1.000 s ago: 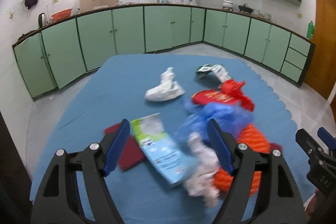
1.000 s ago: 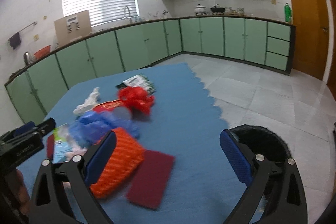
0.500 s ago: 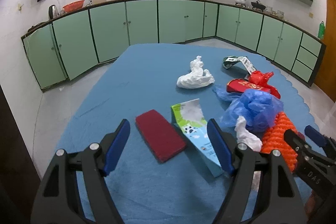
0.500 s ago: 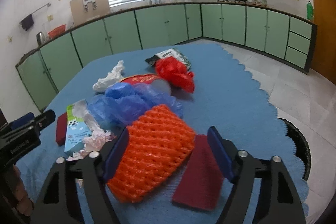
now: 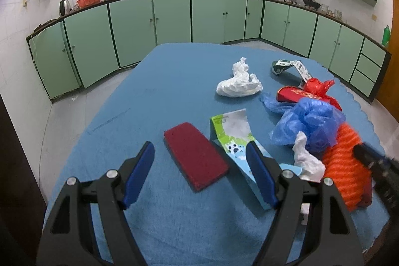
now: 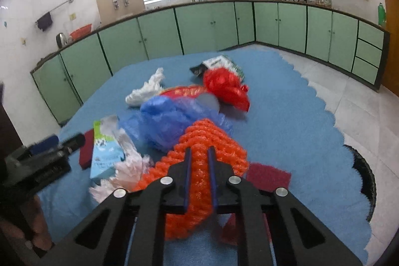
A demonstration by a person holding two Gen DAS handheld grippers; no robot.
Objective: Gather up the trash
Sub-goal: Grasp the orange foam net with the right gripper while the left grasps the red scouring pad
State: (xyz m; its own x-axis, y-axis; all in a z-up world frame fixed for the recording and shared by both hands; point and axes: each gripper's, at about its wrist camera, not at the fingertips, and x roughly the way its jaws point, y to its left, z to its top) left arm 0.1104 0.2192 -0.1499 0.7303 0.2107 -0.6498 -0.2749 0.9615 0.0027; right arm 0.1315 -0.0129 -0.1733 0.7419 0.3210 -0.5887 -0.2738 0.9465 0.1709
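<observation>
Grasping step: right gripper jaws have just closed on orange net; left gripper jaws wide. Next, lift net toward bin.

The right claw hides the orange net's near part; the left claw beside it is blurred.

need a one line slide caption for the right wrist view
Right tongs, just closed, pinch the orange foam net on the blue cloth amid scattered trash.
</observation>
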